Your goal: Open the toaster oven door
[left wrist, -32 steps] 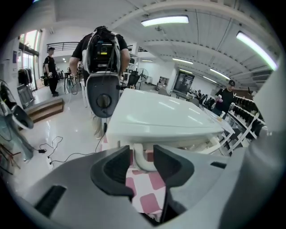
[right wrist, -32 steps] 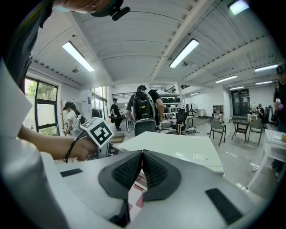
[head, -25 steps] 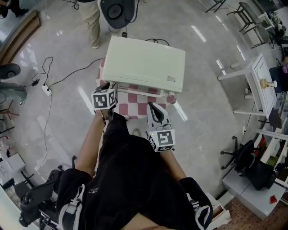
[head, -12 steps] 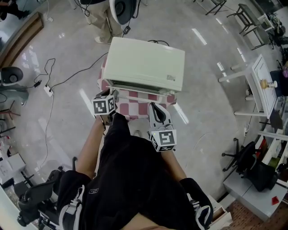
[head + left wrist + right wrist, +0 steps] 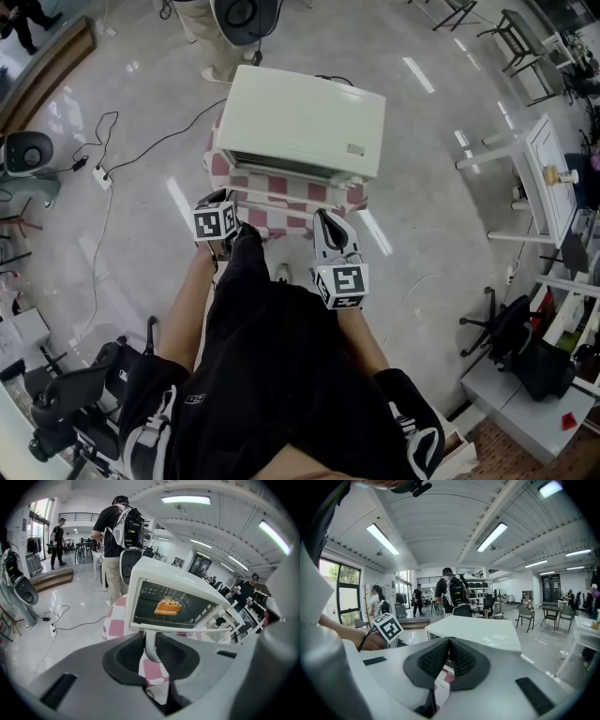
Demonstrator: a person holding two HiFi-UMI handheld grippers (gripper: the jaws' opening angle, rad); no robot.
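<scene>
The cream toaster oven [image 5: 300,117] stands on a small table with a pink checked cloth [image 5: 352,195]. Its glass door [image 5: 173,609] leans a little way open, and an orange piece of food [image 5: 168,607] shows inside. My left gripper [image 5: 230,199] is at the left end of the white door handle [image 5: 187,631]. Its jaws have just been closing, and the handle's end post sits pinched between the pads [image 5: 151,651]. My right gripper [image 5: 323,217] hovers shut and empty just in front of the oven [image 5: 473,632], right of the middle, touching nothing [image 5: 449,641].
A person with a backpack [image 5: 115,531] stands just behind the oven. Cables [image 5: 141,150] trail over the glossy floor at the left. A white table [image 5: 539,169] and chairs stand at the right. My own legs fill the lower head view.
The left gripper has drawn toward me and slightly down with the handle, and the door's top edge has swung out from the oven. The right gripper drifted back a little.
</scene>
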